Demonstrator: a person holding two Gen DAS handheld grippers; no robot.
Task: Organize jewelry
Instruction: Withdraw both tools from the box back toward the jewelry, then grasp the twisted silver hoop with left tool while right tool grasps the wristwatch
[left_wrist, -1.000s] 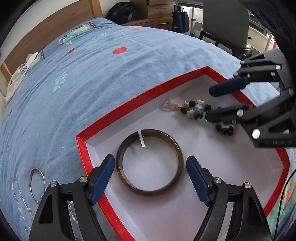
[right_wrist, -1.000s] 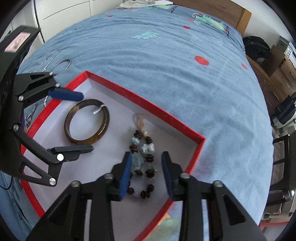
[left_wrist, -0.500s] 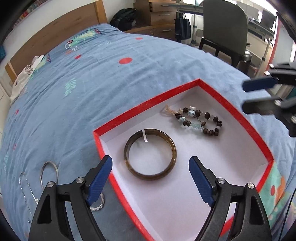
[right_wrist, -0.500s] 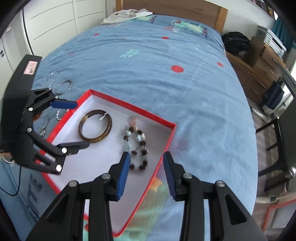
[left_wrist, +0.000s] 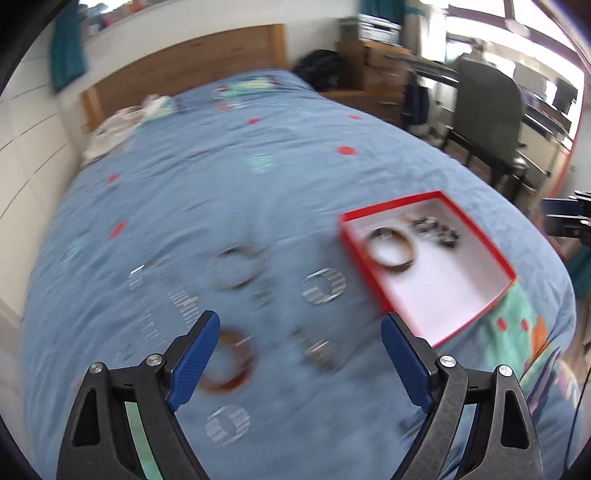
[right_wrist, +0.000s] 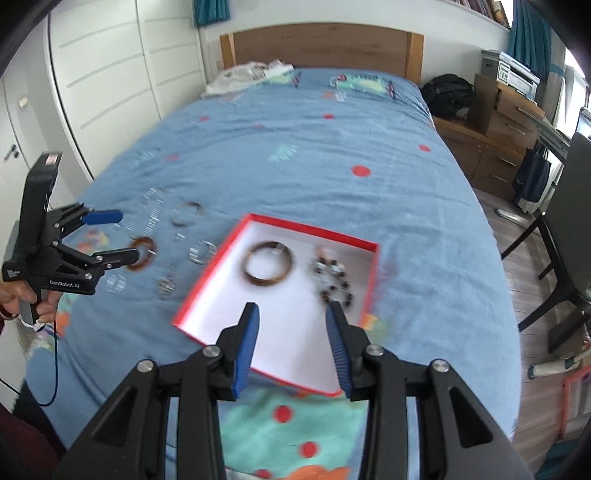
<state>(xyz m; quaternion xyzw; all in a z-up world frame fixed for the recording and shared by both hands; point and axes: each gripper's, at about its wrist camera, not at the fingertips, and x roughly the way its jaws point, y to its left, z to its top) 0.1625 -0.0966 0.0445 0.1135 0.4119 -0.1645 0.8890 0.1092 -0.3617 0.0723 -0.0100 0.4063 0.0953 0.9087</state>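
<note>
Red-walled and white inside, a shallow box (right_wrist: 314, 230) is seen lying on the blue bedspread (right_wrist: 314, 147) of a bed. Inside the box, a dark brown bangle (right_wrist: 269, 267) lies flat toward the box's left wall, and a beaded bracelet (right_wrist: 332, 282) of dark and pale beads lies just beside it toward the right wall; the two are apart. On the bedspread left of the box, loose jewelry is scattered: an amber bangle (left_wrist: 229, 360), a thin silver hoop (left_wrist: 238, 267), a silver ring (left_wrist: 323, 286) near the box's left wall, and a chain (left_wrist: 173, 291), all blurred. The left tongs (left_wrist: 295, 358) are held above this scatter, left of the box, with the jaws wide and opening, and nothing is between them. The right tongs (right_wrist: 291, 343) are held over the near edge of the box, the jaws partly apart, and nothing is gripped. A hand (right_wrist: 35, 299) is seen on the left tongs' handle
</note>
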